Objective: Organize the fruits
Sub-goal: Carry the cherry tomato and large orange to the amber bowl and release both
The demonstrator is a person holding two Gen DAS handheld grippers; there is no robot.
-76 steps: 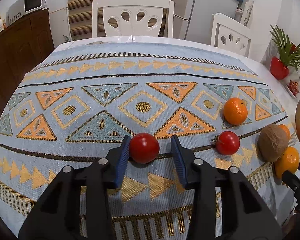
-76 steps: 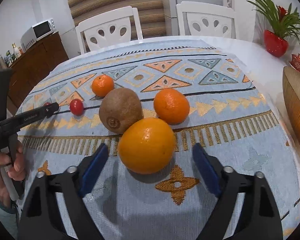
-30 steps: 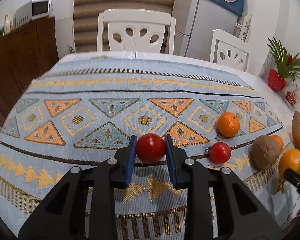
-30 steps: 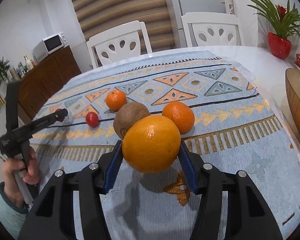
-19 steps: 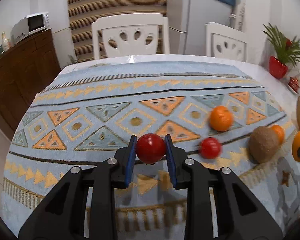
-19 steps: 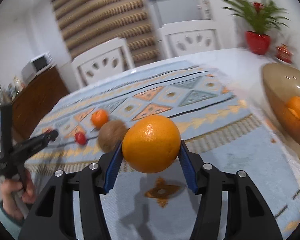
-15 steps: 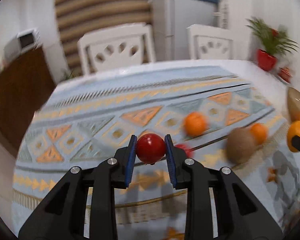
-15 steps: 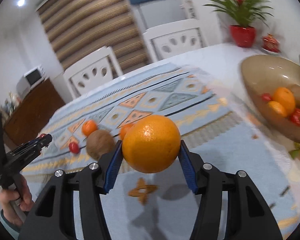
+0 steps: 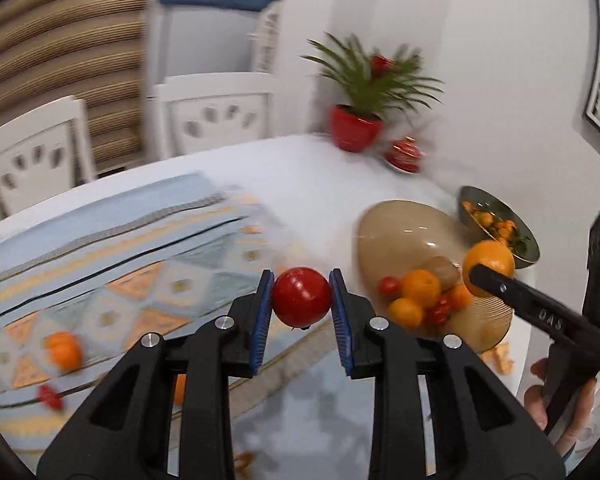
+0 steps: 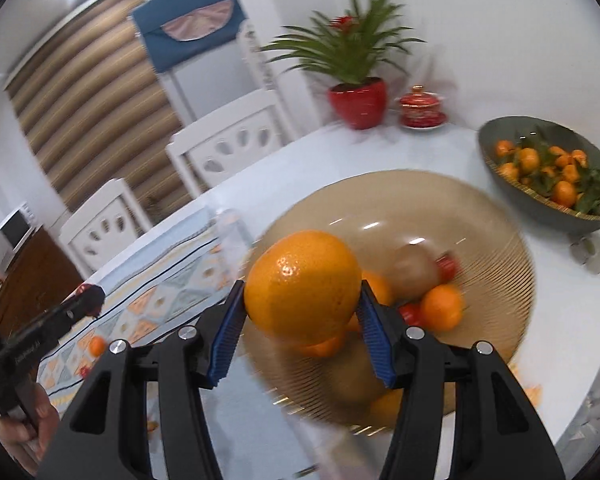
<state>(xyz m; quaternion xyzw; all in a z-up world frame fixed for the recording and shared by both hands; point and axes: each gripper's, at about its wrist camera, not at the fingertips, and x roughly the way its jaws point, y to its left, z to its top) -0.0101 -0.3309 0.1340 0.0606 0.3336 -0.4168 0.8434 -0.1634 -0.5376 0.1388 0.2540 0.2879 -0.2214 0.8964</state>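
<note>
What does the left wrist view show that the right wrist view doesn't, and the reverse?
Only the left wrist view: the tomato seen whole in the left gripper. Only the right wrist view: a microwave on a sideboard. Both: the right gripper clamping the big orange, the tan bowl, the dark bowl of tangerines.

1. right gripper (image 9: 487, 271) — raised marking on the side of its black finger arm, far right in the left wrist view. It reads roughly "DAS". The first character could be a D or a 0, and the letters are widely spaced.
2. left gripper (image 10: 89, 301) — a short line of pale print runs along its black arm, near left in the right wrist view. It is too blurred to read.
3. Other surfaces in both views are motion-blurred or too small to make out any lettering.
</note>
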